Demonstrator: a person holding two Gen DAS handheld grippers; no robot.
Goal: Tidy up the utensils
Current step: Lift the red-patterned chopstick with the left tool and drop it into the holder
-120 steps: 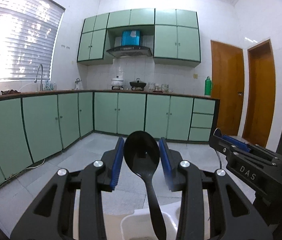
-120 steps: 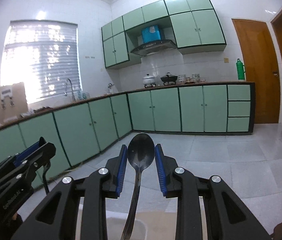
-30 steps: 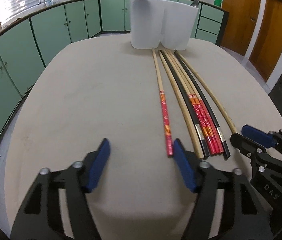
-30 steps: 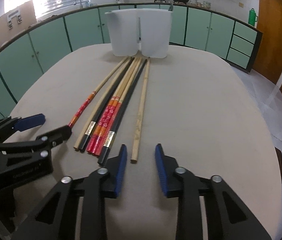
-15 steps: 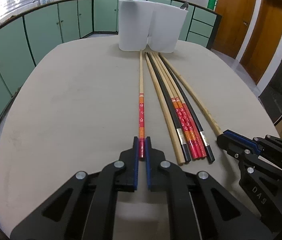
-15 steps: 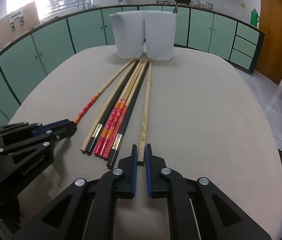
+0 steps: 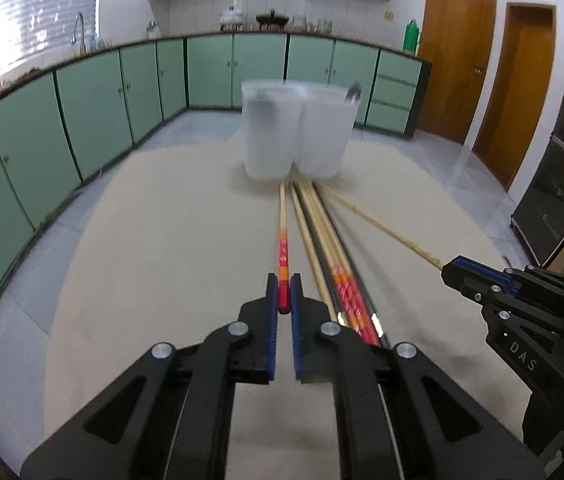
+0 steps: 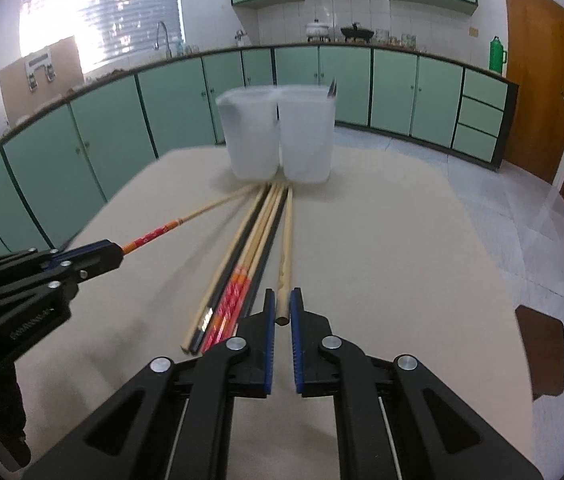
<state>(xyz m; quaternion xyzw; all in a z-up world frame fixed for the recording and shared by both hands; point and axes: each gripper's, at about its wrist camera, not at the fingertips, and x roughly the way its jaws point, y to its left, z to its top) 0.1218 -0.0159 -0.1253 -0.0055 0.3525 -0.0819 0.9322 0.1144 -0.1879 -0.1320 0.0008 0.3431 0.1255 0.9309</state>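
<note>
Partway through, by the look of it. Left tongs (image 7: 284, 294) clenched on the near end of the red-patterned chopstick (image 7: 282, 248); right tongs (image 8: 282, 308) clenched on the near end of the plain wooden chopstick (image 8: 285, 248). Far tips of both down by the two white holders (image 8: 278, 136) at the back of the worktop (image 8: 401, 264). Between them, a bundle of remaining chopsticks (image 8: 238, 276) flat on the worktop, untouched. A spoon (image 7: 353, 92), probably, already upright in the right-hand holder, though blurred. Left to do: both held sticks into a holder, then the bundle.
</note>
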